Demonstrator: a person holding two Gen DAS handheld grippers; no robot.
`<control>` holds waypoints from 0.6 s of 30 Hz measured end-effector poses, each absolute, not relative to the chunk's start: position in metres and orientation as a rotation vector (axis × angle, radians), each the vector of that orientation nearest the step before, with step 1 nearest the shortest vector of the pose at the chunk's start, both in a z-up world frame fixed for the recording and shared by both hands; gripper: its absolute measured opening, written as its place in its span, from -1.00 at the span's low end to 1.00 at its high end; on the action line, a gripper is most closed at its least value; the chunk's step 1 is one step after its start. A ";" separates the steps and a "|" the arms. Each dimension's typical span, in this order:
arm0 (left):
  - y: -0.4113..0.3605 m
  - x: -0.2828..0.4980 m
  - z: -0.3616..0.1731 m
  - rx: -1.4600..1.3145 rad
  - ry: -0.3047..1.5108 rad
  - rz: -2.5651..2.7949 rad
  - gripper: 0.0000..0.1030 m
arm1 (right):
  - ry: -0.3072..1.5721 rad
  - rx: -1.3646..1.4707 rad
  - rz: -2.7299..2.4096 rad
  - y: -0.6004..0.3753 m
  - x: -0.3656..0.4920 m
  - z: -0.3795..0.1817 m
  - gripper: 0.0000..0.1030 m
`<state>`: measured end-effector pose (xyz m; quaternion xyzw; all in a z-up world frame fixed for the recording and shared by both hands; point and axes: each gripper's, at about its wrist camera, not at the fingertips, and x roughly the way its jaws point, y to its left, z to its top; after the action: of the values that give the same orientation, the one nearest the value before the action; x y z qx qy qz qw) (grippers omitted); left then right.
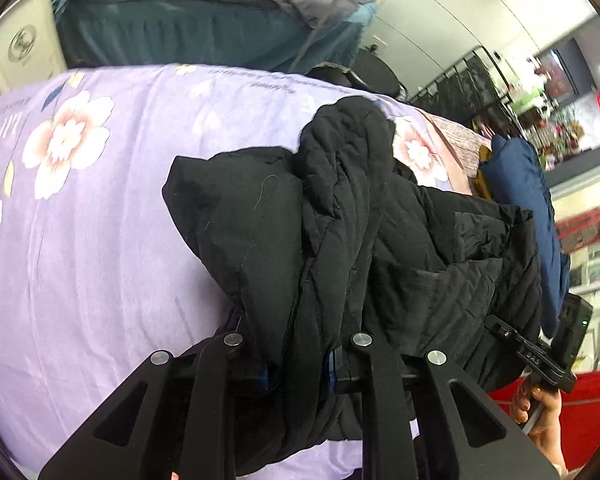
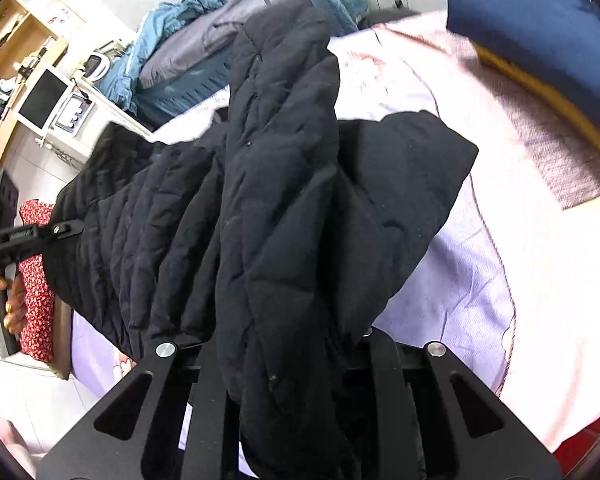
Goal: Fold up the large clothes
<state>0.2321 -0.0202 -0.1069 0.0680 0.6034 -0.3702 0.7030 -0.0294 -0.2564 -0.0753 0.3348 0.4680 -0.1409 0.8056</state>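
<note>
A black quilted jacket (image 1: pixel 340 216) is seen bunched over a bed covered by a lilac floral sheet (image 1: pixel 100 220). In the left wrist view, the left claw (image 1: pixel 296 376) is clenched on a gathered fold of the jacket; cloth is pinched between the blue-edged fingertips (image 1: pixel 263 378) and trails down past the claw's frame. In the right wrist view, the right claw (image 2: pixel 288 360) is buried under a hanging sleeve-like length of the same jacket (image 2: pixel 284 200). Cloth runs between its arms, but the fingertips are covered, so whether it is clamped cannot be told.

The right claw's handle and the hand holding it (image 1: pixel 540 408) are noted at the lower right edge of the left view, beside the jacket's hem. The left hand (image 2: pixel 4 304) is recorded at the left edge of the right view.

A navy cushion (image 2: pixel 540 28) lies at the far side of the bed. A second bed with grey and teal bedding (image 1: pixel 204 4) stands beyond.
</note>
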 end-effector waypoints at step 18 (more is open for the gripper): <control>-0.220 0.219 0.049 0.187 0.965 -1.218 -0.68 | 0.641 0.553 -0.509 -0.426 -0.082 0.094 -0.69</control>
<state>0.2189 -0.2195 0.0493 0.0841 0.4347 -0.5487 0.7091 -0.0822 -0.4258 0.0941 0.2652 0.3079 -0.2444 0.8804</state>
